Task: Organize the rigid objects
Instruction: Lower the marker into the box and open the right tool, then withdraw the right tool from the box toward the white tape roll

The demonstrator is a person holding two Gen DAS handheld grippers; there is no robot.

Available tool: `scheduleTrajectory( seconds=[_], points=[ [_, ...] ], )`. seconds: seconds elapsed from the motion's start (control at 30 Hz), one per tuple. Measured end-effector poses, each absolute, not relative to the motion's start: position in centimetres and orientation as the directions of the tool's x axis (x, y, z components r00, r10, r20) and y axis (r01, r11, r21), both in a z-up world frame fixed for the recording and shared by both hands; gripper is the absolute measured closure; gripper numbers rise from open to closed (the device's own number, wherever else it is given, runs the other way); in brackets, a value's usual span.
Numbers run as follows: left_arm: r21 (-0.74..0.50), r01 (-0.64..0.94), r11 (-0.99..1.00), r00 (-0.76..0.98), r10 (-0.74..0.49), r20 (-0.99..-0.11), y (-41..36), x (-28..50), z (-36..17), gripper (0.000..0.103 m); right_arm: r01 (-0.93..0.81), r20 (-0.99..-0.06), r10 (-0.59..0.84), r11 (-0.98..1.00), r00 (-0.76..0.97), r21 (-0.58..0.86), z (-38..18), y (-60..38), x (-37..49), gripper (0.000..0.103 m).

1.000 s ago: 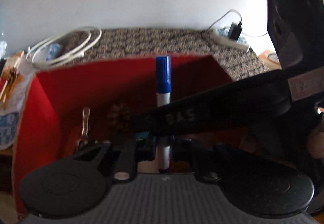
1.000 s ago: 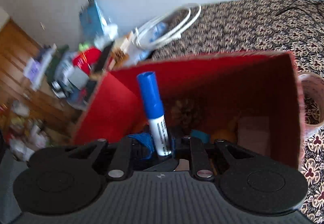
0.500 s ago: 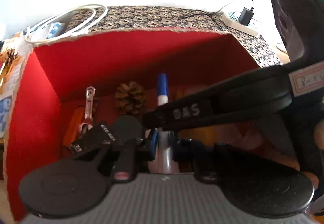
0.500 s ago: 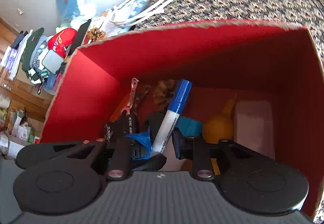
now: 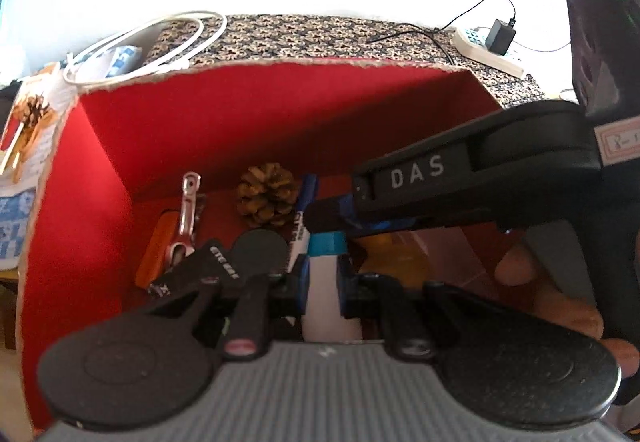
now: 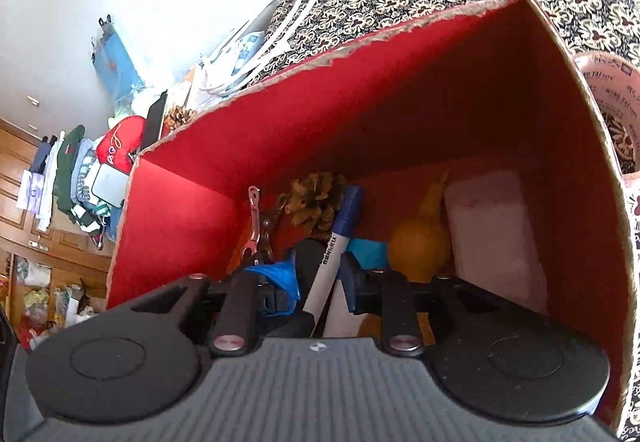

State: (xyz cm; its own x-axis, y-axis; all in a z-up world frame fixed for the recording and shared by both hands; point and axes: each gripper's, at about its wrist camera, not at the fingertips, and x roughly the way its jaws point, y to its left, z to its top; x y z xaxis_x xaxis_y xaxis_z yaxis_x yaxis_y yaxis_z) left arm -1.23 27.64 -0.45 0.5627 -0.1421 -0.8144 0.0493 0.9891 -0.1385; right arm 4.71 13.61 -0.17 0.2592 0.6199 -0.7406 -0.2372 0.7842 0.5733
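Note:
A red box (image 5: 280, 110) stands on the patterned table; it also shows in the right wrist view (image 6: 400, 90). Both grippers reach down into it. My right gripper (image 6: 320, 290) holds a blue-capped white marker (image 6: 334, 250) that leans into the box; the marker (image 5: 300, 226) also shows in the left wrist view. My left gripper (image 5: 322, 282) is shut on a white bottle with a teal cap (image 5: 326, 278). Inside the box lie a pine cone (image 5: 266, 194), metal pliers (image 5: 186, 214), an orange gourd (image 6: 420, 246) and a white block (image 6: 492, 226).
A white cable coil (image 5: 152, 38) and a power strip with a charger (image 5: 492, 46) lie on the table behind the box. A patterned cup (image 6: 616, 110) stands right of the box. Clutter lies on the floor (image 6: 80, 170) to the left.
Both grippers have gone down into the red box. The marker has tilted from upright to leaning toward the pine cone. The white bottle now shows between the left fingers.

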Motion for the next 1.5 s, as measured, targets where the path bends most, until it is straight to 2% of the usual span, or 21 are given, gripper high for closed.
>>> scheduleTrajectory(
  seconds=[0.13,0.2,0.27,0.33,0.57,1.27,1.4,1.5],
  points=[
    [-0.120,0.040,0.992,0.561,-0.122,-0.819,27.8,-1.0,-0.6,0.092,-0.251,-0.739,0.616,0.787,0.273,0.563,-0.1,13.4,4.7,0.095],
    [-0.109,0.030,0.994,0.565,-0.107,-0.818,27.7,-1.0,-0.5,0.086,-0.255,-0.738,0.614,0.789,0.281,0.559,-0.2,13.5,4.7,0.095],
    [-0.100,0.019,0.995,0.576,-0.092,-0.812,27.8,-1.1,-0.3,0.063,-0.259,-0.738,0.609,0.792,0.289,0.552,-0.1,13.6,4.6,0.095],
    [-0.090,0.012,0.996,0.586,-0.080,-0.806,27.7,-1.2,-0.2,0.056,-0.265,-0.740,0.605,0.796,0.296,0.545,0.0,13.7,4.6,0.095],
    [-0.053,-0.001,0.999,0.595,-0.042,-0.803,27.5,-1.3,-0.2,0.056,-0.268,-0.734,0.591,0.806,0.335,0.527,0.1,13.7,4.2,0.095],
    [-0.029,0.018,0.999,0.616,-0.034,-0.787,27.5,-1.3,-0.3,0.055,-0.270,-0.693,0.547,0.836,0.469,0.477,0.9,13.6,3.0,0.096],
    [-0.038,0.027,0.999,0.656,-0.046,-0.753,27.7,-2.2,0.7,0.055,-0.268,-0.650,0.553,0.829,0.521,0.490,1.8,12.8,2.1,0.095],
    [-0.017,0.026,1.000,0.707,-0.030,-0.707,27.2,-3.3,2.5,0.055,-0.281,-0.570,0.625,0.767,0.533,0.577,3.2,10.7,1.2,0.096]
  ],
)
